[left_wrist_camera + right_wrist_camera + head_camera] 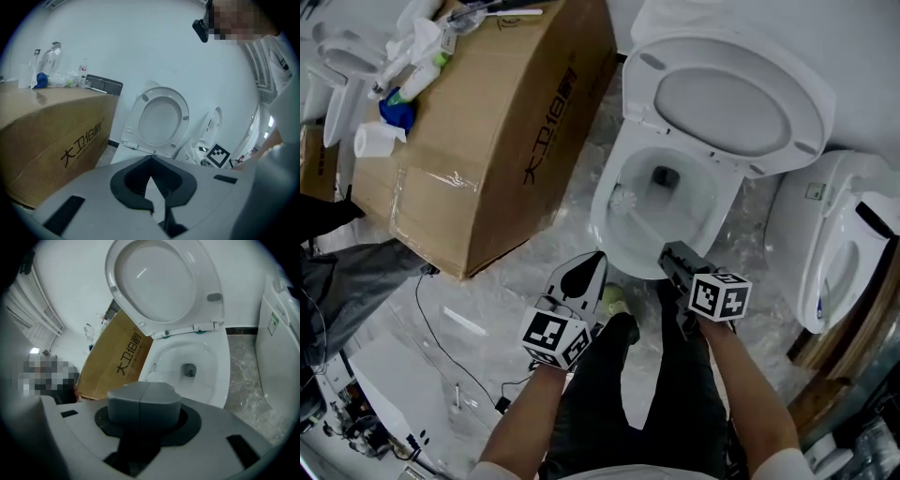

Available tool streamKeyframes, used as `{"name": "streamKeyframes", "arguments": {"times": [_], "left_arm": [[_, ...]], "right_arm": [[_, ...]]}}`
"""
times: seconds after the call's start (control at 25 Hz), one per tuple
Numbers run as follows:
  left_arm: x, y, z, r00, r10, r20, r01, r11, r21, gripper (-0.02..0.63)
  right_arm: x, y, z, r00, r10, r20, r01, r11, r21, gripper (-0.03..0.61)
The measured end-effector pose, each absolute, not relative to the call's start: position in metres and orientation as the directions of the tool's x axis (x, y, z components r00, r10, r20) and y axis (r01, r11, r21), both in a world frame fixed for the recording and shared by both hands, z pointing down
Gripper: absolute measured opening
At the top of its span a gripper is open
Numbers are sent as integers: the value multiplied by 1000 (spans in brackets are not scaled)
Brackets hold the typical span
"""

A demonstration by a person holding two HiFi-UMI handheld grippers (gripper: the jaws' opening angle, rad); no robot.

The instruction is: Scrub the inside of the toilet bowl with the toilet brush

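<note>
1. Evidently mid-scrub, judging by where the tool sits. Found low on the left inner wall of the white ceramic toilet bowl (614, 234), in the middle of the head view: the round head of the white bristle-headed toilet brush (623, 199), with its thin handle slanting down and right toward the bowl's near rim.
2. Clenched at the lower end of that handle: the black right gripper (672, 258), jaws pressed together. Shown in the right gripper view as one grey block with a single seam, the pale brush head just above it; grip on the slim handle taken as a judgement, not plainly visible.
3. Held idle at lower centre of the head view, just off the bowl's near rim: the white left gripper (591, 267), jaw tips drawn together on nothing, touching neither brush nor toilet.
4. Done already, as far as can be told: the white oval plastic seat lid (727, 98) raised, brush inside the bowl.
5. Probably left to do: the right wall, the far wall, around the dark drain opening (664, 175) and under the rim. No foam or marks visible to show which areas are finished.
6. Standing just beside the toilet at upper left: a large brown cardboard box (506, 122).
</note>
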State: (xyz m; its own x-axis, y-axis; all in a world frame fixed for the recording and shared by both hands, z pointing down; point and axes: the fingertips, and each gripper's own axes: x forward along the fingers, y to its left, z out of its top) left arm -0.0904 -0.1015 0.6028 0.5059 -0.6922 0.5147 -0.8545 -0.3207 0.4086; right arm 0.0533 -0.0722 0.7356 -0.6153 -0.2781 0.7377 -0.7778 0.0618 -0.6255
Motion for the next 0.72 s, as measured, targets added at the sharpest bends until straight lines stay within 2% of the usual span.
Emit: {"name": "streamKeyframes", "arguments": {"times": [0.36, 0.72], "left_arm": [[-89, -113, 600, 492, -722, 487, -858, -307, 411, 6], [-75, -107, 605, 516, -710, 479, -841, -316, 439, 6]], "right_arm": [[62, -38, 726, -606, -101, 789, -783, 250, -569, 158], [100, -8, 715, -519, 31, 854, -788, 371, -492, 158]]}}
